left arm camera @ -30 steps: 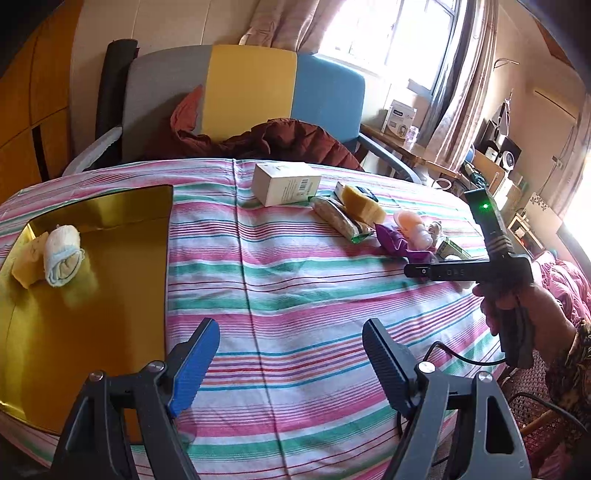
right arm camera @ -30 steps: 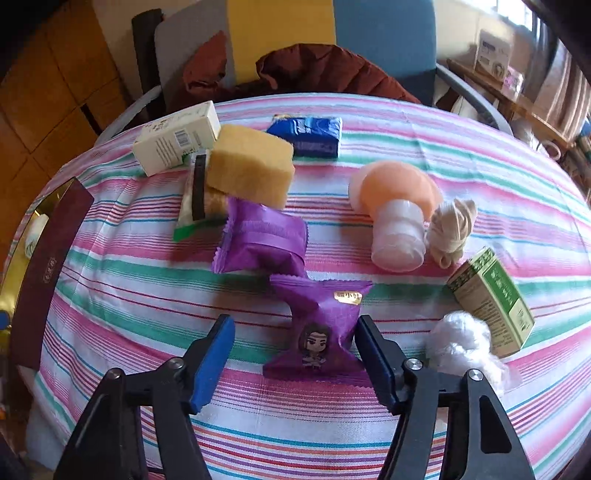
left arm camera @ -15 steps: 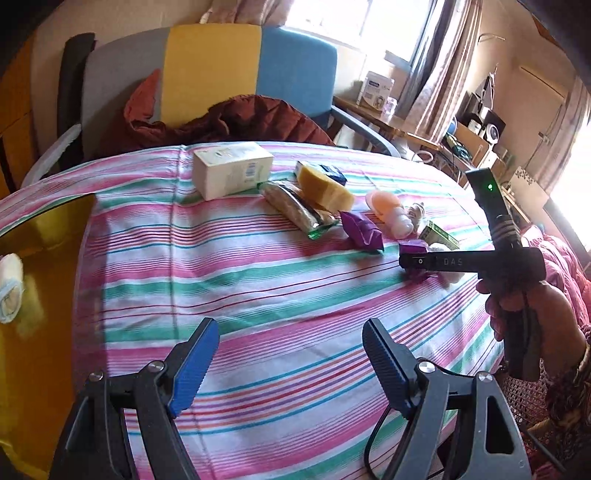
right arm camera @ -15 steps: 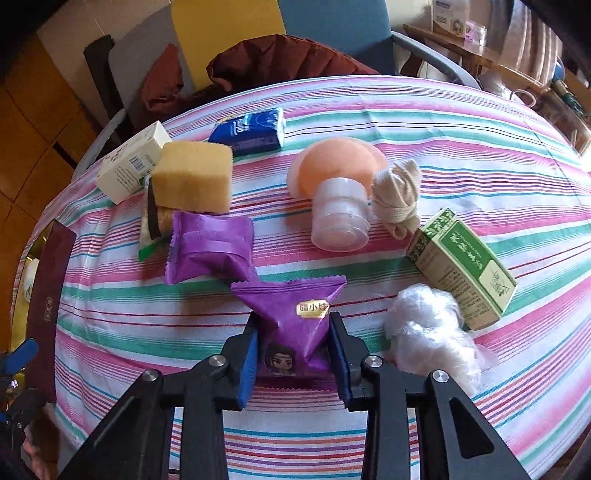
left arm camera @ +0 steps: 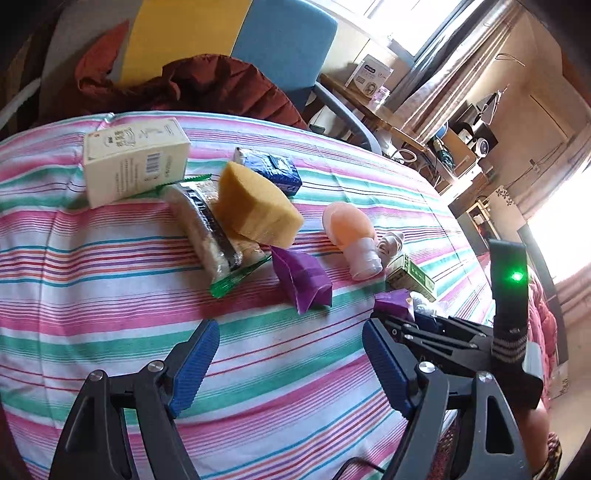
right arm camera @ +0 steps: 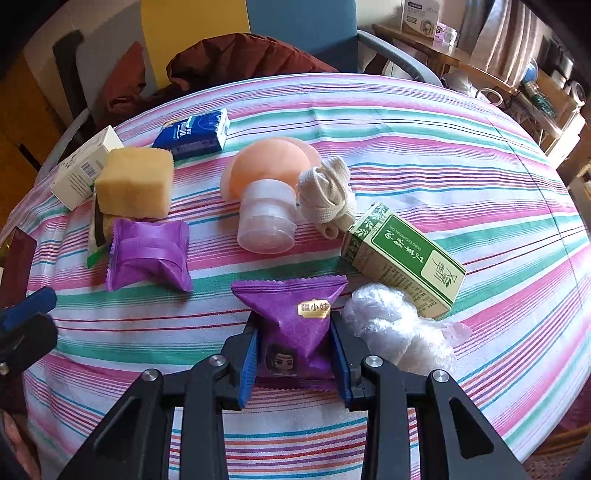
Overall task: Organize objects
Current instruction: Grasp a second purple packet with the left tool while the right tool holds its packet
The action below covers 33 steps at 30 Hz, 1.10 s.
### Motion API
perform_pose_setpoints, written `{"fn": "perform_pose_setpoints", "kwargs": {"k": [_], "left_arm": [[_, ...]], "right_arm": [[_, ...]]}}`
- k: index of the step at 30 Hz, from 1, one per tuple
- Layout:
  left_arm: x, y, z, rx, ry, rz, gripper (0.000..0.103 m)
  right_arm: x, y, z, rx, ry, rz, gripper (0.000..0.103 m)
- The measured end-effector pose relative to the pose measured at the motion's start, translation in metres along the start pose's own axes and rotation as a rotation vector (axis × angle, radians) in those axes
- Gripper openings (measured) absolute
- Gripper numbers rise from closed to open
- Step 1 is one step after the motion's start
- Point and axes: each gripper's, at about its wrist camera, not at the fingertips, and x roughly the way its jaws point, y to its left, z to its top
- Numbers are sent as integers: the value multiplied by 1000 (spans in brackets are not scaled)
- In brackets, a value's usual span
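My right gripper (right arm camera: 293, 350) is shut on a purple snack packet (right arm camera: 291, 314) with a cartoon face, its blue pads squeezing the packet's sides on the striped tablecloth (right arm camera: 443, 147). The same packet (left arm camera: 391, 301) pokes out of that gripper (left arm camera: 410, 317) in the left wrist view. A second purple packet (right arm camera: 147, 254) (left arm camera: 301, 277) lies to the left. My left gripper (left arm camera: 291, 362) hangs open over bare cloth, nothing between its fingers; its blue fingertip (right arm camera: 29, 308) shows at the right wrist view's left edge.
On the cloth lie a yellow sponge (right arm camera: 135, 182), white carton (left arm camera: 135, 158), blue tissue pack (right arm camera: 192, 133), cracker pack (left arm camera: 214, 232), peach bottle (right arm camera: 266, 188), rolled beige cloth (right arm camera: 327, 195), green box (right arm camera: 402, 258) and crumpled plastic (right arm camera: 399, 328). A chair (left arm camera: 240, 33) stands behind.
My right gripper closed on the cartoon-face purple packet. My left gripper swung right, away from the gold tray, so that the pile of objects now fills its view.
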Motion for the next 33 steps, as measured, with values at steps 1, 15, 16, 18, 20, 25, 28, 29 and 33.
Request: {"fn": "perform_pose_setpoints", "kwargs": {"k": [1, 15, 16, 18, 20, 25, 28, 29, 33], "left_arm": [[7, 1, 3, -17, 14, -12, 81], [61, 2, 22, -142, 49, -107, 52], [61, 2, 19, -123, 47, -97, 43], [57, 4, 13, -98, 36, -109, 40], [52, 9, 6, -94, 25, -133, 36], [34, 22, -12, -96, 6, -173, 35], [22, 32, -24, -89, -19, -180, 35], [17, 36, -28, -95, -25, -184, 35], [3, 44, -41, -92, -40, -182, 35]], "right_arm": [[0, 0, 1, 6, 1, 3, 35], [1, -4, 8, 1, 12, 17, 36], [1, -4, 10, 4, 12, 22, 36], [1, -4, 7, 9, 10, 30, 36], [-3, -10, 3, 7, 5, 39, 36], [-4, 3, -2, -11, -2, 59, 36], [-1, 8, -1, -29, -8, 58, 36], [-1, 9, -1, -29, -10, 65, 36], [0, 12, -2, -48, -16, 60, 36]]}}
